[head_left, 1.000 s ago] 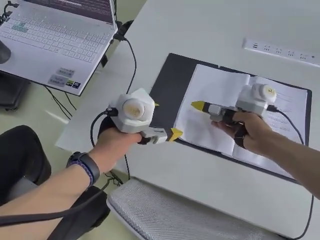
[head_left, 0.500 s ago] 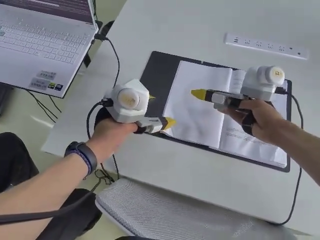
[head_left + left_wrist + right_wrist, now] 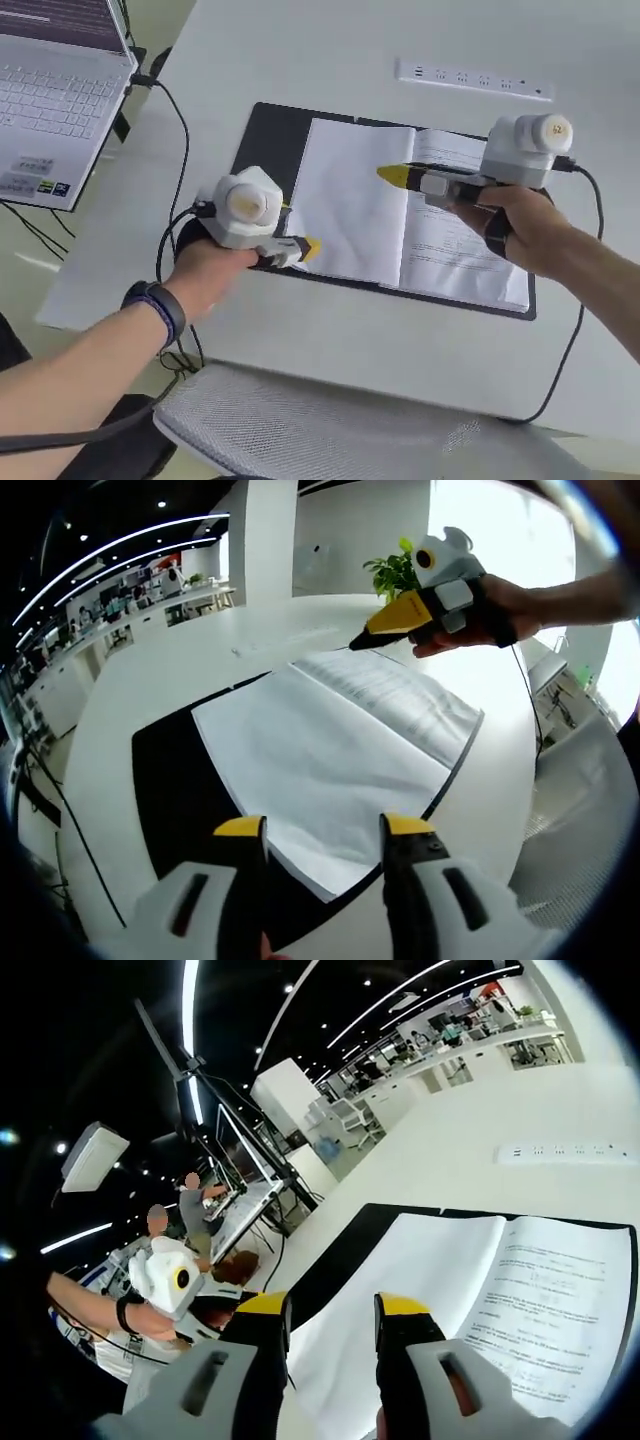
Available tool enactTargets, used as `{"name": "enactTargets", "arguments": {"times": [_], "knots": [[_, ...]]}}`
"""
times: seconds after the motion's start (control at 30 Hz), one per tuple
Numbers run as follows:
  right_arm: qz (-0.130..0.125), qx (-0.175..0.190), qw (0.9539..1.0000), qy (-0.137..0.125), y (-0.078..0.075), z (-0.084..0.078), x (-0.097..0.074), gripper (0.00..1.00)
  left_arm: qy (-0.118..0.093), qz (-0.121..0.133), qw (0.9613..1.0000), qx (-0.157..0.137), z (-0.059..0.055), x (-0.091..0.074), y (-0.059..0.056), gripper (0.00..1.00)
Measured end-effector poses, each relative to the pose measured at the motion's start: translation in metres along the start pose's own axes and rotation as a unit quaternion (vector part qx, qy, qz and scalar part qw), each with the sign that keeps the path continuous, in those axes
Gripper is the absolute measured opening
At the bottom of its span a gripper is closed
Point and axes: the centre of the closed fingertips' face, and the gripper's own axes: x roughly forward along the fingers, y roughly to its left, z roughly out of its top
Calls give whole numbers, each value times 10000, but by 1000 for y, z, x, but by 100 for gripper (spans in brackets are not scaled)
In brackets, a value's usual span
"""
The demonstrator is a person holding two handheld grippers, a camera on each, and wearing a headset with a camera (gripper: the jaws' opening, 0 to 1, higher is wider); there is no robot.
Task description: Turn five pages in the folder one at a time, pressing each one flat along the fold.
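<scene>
left claw point(image 3: 323, 827) released at folder point(image 3: 265, 150) edge; right claw point(image 3: 332, 1305) released above pages point(image 3: 350, 200); laptop point(image 3: 50, 90), power strip point(image 3: 470, 78) nearby; left gripper view adds plant point(image 3: 393, 573).

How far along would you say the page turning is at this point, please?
Done: the folder is open, with a blank page lying on its left side. In hand: the right tool hovers open near the fold and the left tool is open by the near edge; neither grips paper. Left: the count of turned pages cannot be read.

An open-plan office: long white desks point(image 3: 470, 1045) in rows under strip lights point(image 3: 188, 1020); on the bench, a laptop point(image 3: 50, 90) at ten o'clock, a power strip point(image 3: 472, 80) at one.
</scene>
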Motion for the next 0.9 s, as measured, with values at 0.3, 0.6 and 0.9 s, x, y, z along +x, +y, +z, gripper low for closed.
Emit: {"name": "enactTargets", "arguments": {"times": [0.3, 0.6, 0.9], "knots": [[-96, 40, 9999, -36, -11, -5, -11, 31, 286, 0, 9996, -79, -27, 14, -2, 42], [-96, 96, 9999, 53, -18, -14, -12, 30, 340, 168, 9993, 39, -36, 15, -3, 40], [-14, 23, 9997, 222, -23, -14, -4, 30, 335, 202, 9992, 66, -35, 14, -5, 40]]}}
